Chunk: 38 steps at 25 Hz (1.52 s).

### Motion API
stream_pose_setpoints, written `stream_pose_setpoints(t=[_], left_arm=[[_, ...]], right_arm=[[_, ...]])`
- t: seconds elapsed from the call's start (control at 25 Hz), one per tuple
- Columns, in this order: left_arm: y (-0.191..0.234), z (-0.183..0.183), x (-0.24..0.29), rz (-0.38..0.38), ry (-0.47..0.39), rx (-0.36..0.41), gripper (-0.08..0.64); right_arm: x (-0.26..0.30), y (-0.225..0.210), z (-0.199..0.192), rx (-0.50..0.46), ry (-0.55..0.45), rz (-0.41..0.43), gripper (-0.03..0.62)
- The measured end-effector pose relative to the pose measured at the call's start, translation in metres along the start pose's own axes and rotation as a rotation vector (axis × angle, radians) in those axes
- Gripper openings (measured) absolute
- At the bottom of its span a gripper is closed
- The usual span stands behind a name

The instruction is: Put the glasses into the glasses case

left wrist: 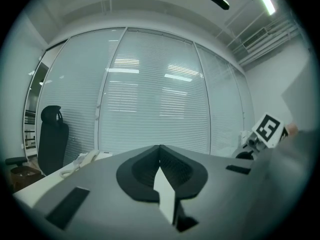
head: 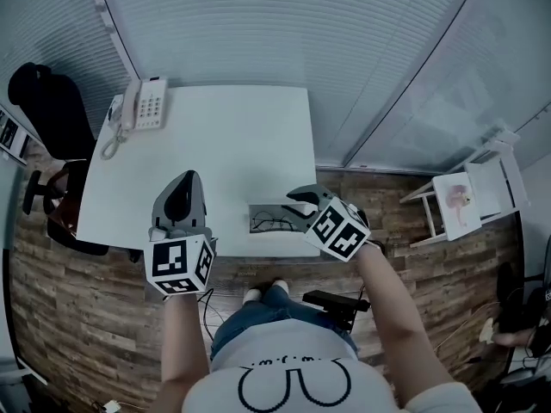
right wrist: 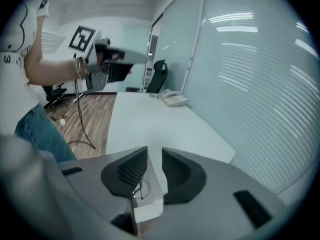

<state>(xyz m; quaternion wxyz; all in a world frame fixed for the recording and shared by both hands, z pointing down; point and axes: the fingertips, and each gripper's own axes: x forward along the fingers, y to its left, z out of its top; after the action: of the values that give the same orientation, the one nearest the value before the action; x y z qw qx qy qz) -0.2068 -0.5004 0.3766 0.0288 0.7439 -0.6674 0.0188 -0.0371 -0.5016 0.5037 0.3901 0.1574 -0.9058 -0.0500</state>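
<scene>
White table (head: 224, 144), white phone (head: 148, 103), black chair (head: 47, 101), brown wood-plank floor (head: 86, 317). Glasses (head: 274, 224) are black-framed, case (head: 255, 218) is pale grey.

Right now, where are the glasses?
In the head view, the glasses lie in the open case at the near edge of the table, just left of the right gripper.

I see one white table (head: 224, 136) with a bare middle. A white corded telephone (head: 145, 103) lies at its far left corner, its coiled cord trailing along the left edge. A white glasses case (head: 275, 206) lies open at the near edge, right of middle.
</scene>
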Motion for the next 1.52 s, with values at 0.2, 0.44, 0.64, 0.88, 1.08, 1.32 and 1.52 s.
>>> stream_pose_setpoints(t=[0.2,0.44,0.64,0.88,1.08,1.32,1.52], left_arm=[[-0.018,0.020,0.006,-0.036,-0.045,0.023,0.014],[-0.031,0.043,0.008,-0.063,-0.093,0.052,0.014],[-0.038,0.063,0.007,-0.077,-0.138,0.079,0.014],[-0.045,0.086,0.004,-0.087,-0.187,0.122,0.014],[-0.051,0.100,0.000,-0.090,-0.213,0.168,0.014],[-0.054,0.112,-0.003,-0.097,-0.238,0.182,0.014],[-0.053,0.119,-0.002,-0.096,-0.250,0.185,0.014]], right_arm=[[-0.078,-0.047,0.050,0.135,-0.259,-0.230,0.071],[-0.161,-0.075,0.077,0.283,-0.469,-0.479,0.012],[-0.216,-0.085,0.087,0.315,-0.583,-0.695,0.009],[-0.242,-0.087,0.087,0.324,-0.631,-0.816,0.009],[-0.252,-0.088,0.082,0.350,-0.633,-0.831,0.008],[-0.260,-0.088,0.081,0.327,-0.627,-0.836,0.009],[-0.266,-0.087,0.082,0.316,-0.615,-0.858,0.008]])
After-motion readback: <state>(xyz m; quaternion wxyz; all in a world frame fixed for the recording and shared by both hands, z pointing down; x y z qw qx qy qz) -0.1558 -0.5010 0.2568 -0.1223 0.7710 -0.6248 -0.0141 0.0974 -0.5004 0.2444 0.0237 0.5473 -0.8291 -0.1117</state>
